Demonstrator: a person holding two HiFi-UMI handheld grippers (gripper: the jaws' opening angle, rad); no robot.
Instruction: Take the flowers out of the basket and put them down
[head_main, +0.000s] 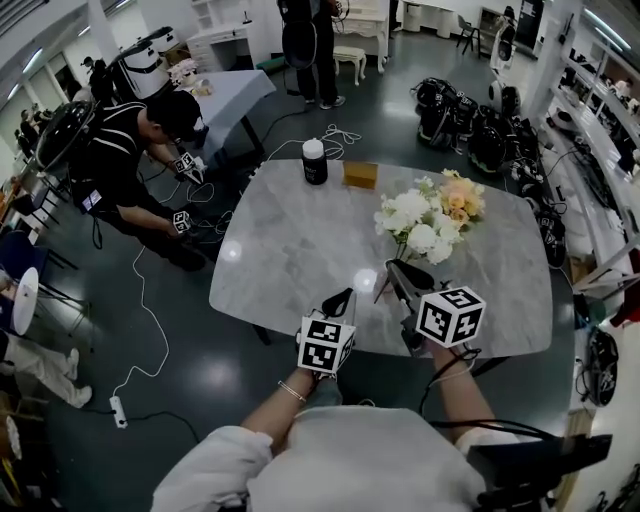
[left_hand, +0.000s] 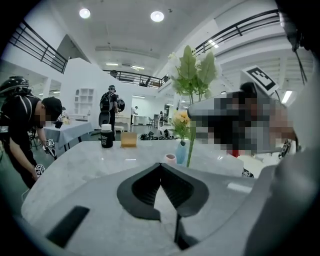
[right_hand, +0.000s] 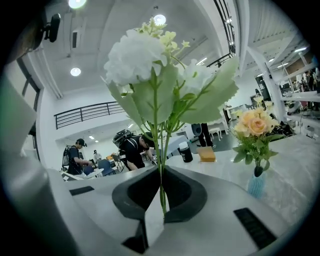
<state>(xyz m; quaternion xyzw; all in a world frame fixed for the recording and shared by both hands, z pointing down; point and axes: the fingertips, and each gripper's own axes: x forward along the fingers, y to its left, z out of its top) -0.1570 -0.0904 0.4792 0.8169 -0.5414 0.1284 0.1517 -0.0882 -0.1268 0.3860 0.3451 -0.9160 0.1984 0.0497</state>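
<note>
A bunch of white artificial flowers (right_hand: 137, 55) with green leaves rises from my right gripper (right_hand: 161, 171), which is shut on its thin stems (right_hand: 161, 192). In the head view the white flowers (head_main: 412, 215) stand above the marble table (head_main: 280, 250), with the right gripper (head_main: 392, 270) under them. Peach flowers (right_hand: 256, 124) sit in a small blue vase (right_hand: 256, 184) just to the right. My left gripper (left_hand: 161, 169) is shut with nothing between its pads and hovers near the table's front edge (head_main: 343, 297). From there I see the blue vase (left_hand: 181, 151), a small pink cup (left_hand: 170, 159) and the held green stem (left_hand: 190, 145).
A black bottle (head_main: 314, 161) and a tan box (head_main: 360, 175) stand at the table's far side. A person (head_main: 130, 150) bends over on the floor to the left, holding marked grippers. Cables (head_main: 140, 330) trail on the floor, and equipment (head_main: 480, 120) is stacked at the right.
</note>
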